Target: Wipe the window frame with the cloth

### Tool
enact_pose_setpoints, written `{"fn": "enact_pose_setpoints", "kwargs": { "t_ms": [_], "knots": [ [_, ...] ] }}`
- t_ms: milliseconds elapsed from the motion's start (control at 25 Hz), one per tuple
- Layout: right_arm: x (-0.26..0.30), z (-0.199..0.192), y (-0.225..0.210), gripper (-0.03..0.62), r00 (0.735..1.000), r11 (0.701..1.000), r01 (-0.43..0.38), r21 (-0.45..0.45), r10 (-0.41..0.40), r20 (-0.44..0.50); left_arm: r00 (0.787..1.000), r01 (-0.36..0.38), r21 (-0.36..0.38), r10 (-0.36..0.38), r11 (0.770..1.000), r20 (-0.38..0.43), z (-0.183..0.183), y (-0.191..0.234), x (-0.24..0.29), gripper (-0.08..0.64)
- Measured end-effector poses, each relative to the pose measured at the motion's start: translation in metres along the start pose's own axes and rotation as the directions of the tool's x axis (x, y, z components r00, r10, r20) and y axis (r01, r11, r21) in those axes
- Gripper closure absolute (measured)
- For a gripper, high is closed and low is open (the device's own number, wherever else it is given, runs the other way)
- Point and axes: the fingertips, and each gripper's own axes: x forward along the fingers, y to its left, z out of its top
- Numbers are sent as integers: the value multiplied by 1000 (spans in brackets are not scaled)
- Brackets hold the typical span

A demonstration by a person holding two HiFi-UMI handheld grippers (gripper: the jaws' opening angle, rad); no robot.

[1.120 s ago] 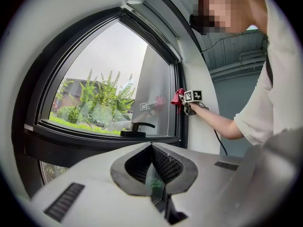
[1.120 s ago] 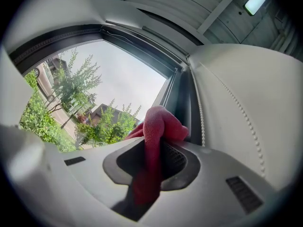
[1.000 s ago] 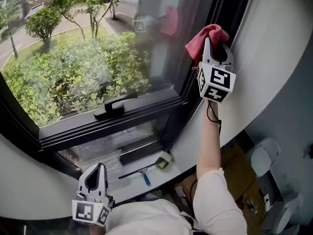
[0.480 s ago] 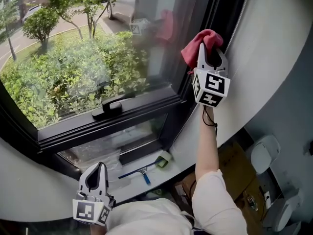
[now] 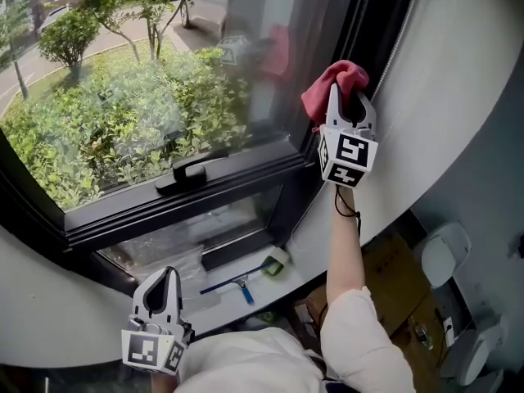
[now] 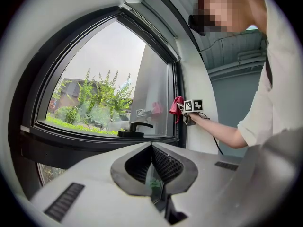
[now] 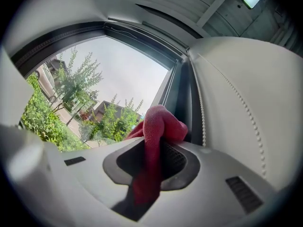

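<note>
R gripper is clamped on the red cloth, held up vs. the right upright of the dark window frame. The cloth is bunched above the jaws, touching the frame. L gripper sits low by the sill, jaws together, nothing btw. them. Brown box at lower right; contents too blurred to tell. Only the head view shows a blue squeegee on the sill. Only the right gripper view shows the cloth's tail running down btw. the jaws. The left gripper view gives R gripper side-on, past the window handle.
</note>
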Motion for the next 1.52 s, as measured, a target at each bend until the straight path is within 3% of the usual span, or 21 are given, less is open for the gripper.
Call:
{"fn": "enact_pose_setpoints", "kwargs": {
  "t_ms": [880,1520],
  "knots": [
    [-26,-54,23,503,997,998,-10,-67,5,-71,1000,-14,-11,14,1000,0,-3,3,-8,552],
    [-45,-92,39,503,994,998,-26,-53,21,-103,1000,-17,-10,17,1000,5,-3,0,-8,552]
  ]
}}
